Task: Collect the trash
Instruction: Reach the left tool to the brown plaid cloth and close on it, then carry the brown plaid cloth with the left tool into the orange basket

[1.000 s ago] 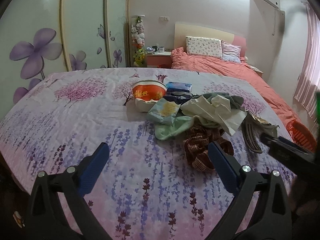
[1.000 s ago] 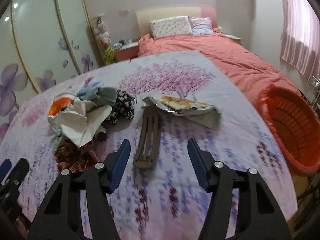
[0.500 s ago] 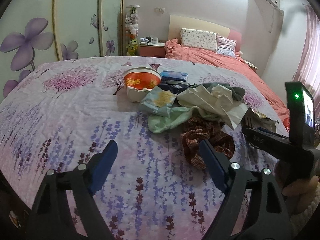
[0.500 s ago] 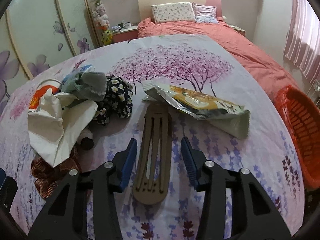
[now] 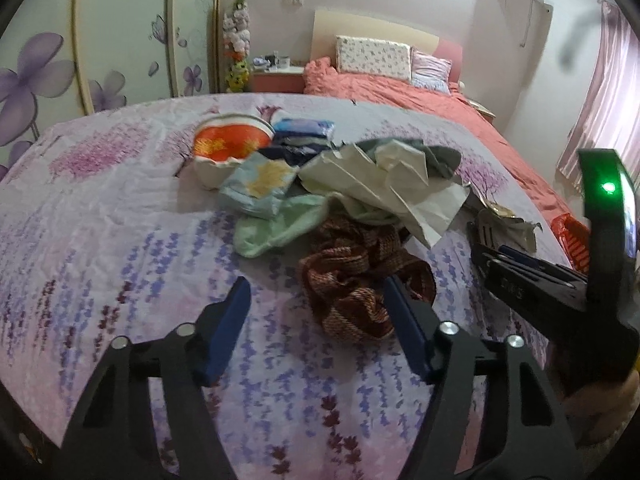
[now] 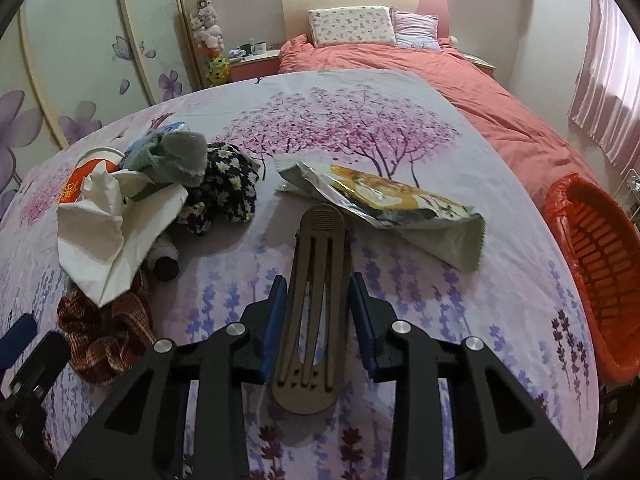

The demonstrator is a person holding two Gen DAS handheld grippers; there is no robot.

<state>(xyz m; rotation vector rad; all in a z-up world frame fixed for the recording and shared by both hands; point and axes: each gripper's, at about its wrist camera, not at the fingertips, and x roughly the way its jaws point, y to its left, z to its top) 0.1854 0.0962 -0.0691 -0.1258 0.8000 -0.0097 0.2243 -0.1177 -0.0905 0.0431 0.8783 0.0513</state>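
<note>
A brown slotted strip (image 6: 318, 280) lies on the flowered bedspread (image 6: 460, 280). My right gripper (image 6: 318, 290) straddles it, jaws closing, with both blue pads against its long edges. A torn snack bag (image 6: 384, 200) lies just beyond it. In the left wrist view my left gripper (image 5: 316, 282) hovers low over the spread, jaws closing. A red-brown woven cloth (image 5: 352, 280) sits partly between its fingers, near the right one, and the pads do not press it. Behind it are crumpled white paper (image 5: 380, 184), a pale blue packet (image 5: 260, 184) and an orange noodle bowl (image 5: 228, 148).
An orange basket (image 6: 592, 272) with a red liner stands off the bed's right edge. Grey cloth (image 6: 172, 156), dark flowered cloth (image 6: 228, 184) and a green cloth (image 5: 276, 224) are mixed into the pile. A second bed with a coral cover (image 6: 400, 64) lies beyond.
My right gripper came forward over the brown strip and its jaws narrowed onto it. My left gripper moved lower and closer to the woven cloth while its jaws narrowed.
</note>
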